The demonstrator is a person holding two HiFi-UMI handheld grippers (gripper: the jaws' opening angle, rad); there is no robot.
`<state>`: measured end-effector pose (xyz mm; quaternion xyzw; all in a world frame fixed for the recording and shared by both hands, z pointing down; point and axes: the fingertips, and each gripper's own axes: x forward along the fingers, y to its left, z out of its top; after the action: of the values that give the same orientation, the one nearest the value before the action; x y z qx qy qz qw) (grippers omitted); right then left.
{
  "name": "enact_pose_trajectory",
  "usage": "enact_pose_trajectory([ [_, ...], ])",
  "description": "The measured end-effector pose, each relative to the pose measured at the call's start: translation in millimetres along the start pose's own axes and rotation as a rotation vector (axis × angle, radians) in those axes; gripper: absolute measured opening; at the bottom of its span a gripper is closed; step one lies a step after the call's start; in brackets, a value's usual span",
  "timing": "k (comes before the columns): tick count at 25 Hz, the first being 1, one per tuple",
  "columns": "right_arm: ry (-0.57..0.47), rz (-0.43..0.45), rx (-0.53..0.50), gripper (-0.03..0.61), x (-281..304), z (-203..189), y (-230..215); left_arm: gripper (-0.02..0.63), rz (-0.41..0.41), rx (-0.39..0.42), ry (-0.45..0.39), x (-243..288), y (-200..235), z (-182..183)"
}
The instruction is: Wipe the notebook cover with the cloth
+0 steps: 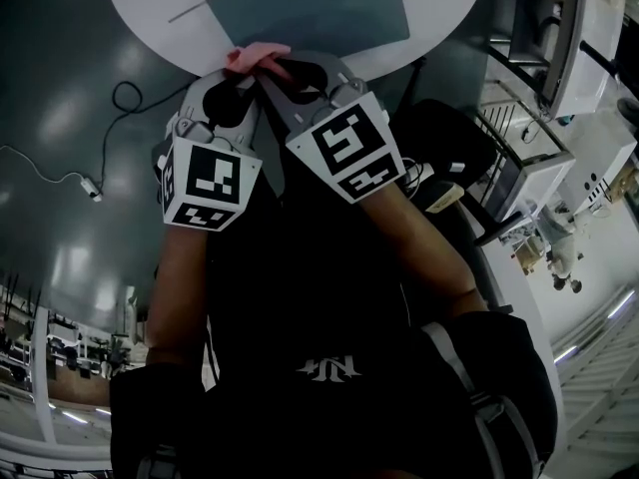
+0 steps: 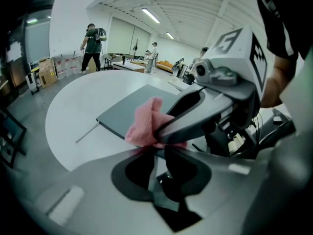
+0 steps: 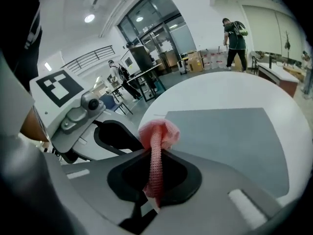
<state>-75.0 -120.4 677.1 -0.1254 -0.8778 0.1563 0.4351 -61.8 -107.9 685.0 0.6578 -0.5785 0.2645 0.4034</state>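
Observation:
A grey notebook lies flat on the round white table. Both grippers meet at the table's near edge, tips together under a bunched pink cloth. My right gripper is shut on the cloth, and a strip of it runs back between its jaws. My left gripper has its tips closed on the cloth's lower edge. The right gripper's finger crosses in front of it. The notebook sits just beyond the cloth, and both grippers are short of it.
A thin stick-like thing lies on the table beside the notebook's corner. A cable with a plug trails on the floor at left. Wire shelving stands at right. People stand far across the room.

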Motion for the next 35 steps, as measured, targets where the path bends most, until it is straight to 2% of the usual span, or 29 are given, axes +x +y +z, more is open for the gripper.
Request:
enact_pose_trajectory([
  [3, 0.014, -0.040, -0.100, 0.031, -1, -3, -4, 0.075, 0.001, -0.005, 0.005, 1, 0, -2],
  [7, 0.011, -0.092, -0.134, 0.031, -13, -6, -21, 0.074, 0.002, -0.006, -0.006, 1, -1, 2],
  [35, 0.050, -0.424, -0.146, 0.031, -104, -32, -160, 0.075, 0.004, -0.008, 0.007, 1, -5, 3],
])
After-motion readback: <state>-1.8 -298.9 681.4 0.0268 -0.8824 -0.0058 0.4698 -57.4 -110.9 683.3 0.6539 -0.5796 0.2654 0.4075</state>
